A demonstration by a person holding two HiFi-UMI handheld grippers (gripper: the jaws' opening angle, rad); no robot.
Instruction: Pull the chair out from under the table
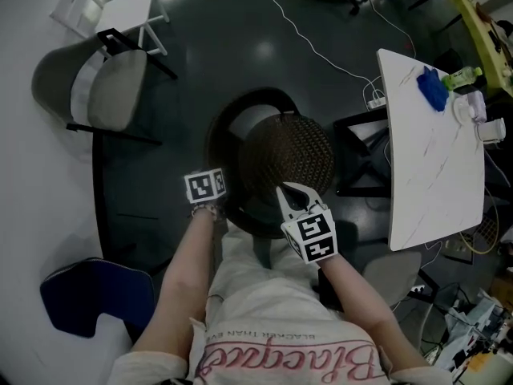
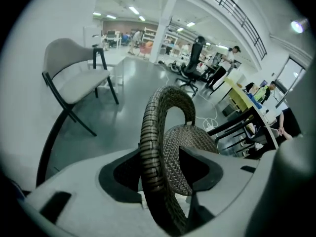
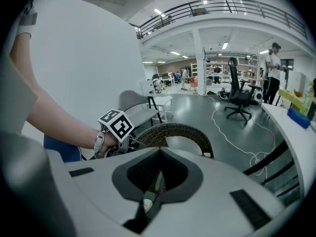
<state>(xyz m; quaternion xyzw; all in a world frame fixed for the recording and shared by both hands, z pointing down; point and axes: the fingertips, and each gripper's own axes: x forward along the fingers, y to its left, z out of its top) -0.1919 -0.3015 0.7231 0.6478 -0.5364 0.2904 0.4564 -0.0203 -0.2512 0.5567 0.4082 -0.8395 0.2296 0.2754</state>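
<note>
In the head view, the wicker chair [image 1: 284, 163] is seen on the dark floor [image 1: 240, 62] straight ahead of the person, clear of the table [image 1: 433, 159], whose white top lies to its right. The black table frame [image 1: 361, 155] is found just beside the seat, between chair and top. A blue object [image 1: 433, 89] and a green bottle [image 1: 461, 77] are set on the far end of the top. A grey chair [image 1: 96, 87] and a small white stand [image 1: 120, 10] are placed well apart to the upper left, a blue cushion [image 1: 96, 299] at the lower left, and a white cable [image 1: 321, 50] is trailed over the otherwise open floor beyond the chair. The left gripper [image 1: 215, 211] and right gripper [image 1: 292, 197] are both held at the near backrest rim. In the left gripper view, the jaws are spread, with the woven rim passed between them and a gap left on its right side. Bare floor is seen ahead, bounded by the grey chair on the left and an office chair [image 2: 195, 65] farther off. In the right gripper view, the jaws are drawn together and pinched on the rim. A curved white wall [image 3: 84, 58] is seen on the left, the table edge on the right and open floor between them.
</note>
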